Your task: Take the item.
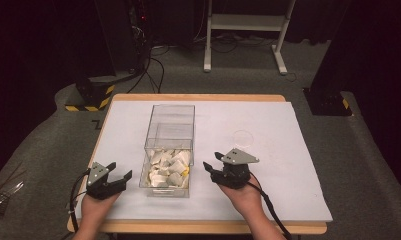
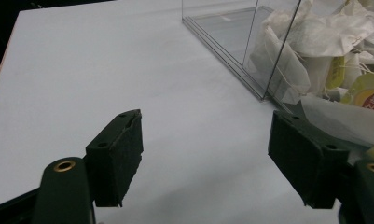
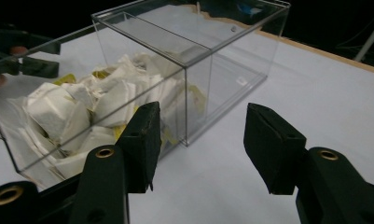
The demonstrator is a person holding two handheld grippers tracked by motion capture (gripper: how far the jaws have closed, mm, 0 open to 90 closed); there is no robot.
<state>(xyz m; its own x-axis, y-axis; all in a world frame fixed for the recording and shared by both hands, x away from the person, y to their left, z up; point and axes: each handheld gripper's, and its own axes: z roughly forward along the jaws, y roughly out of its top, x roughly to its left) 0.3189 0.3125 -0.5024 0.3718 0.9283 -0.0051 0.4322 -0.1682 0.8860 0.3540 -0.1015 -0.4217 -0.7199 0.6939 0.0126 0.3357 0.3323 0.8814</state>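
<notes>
Nothing picked up yet: left gripper (image 1: 119,171) and right gripper (image 1: 212,161) both wide, empty. Flanking the clear box (image 1: 169,150) (white packets (image 1: 169,167) untouched inside).

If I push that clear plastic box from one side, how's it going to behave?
The clear box probably slides rather than tips: it sits long and flat on the smooth white table cover. It looks light, holding only paper tea bags in its near compartment. Its glossy hard walls may slip between gripper pads.

Overhead light bright on white surface (image 1: 268,125); surroundings beyond its edges dark. Soft shadows under clear box (image 1: 169,150). High view grainy. Near claws slightly blurred.
</notes>
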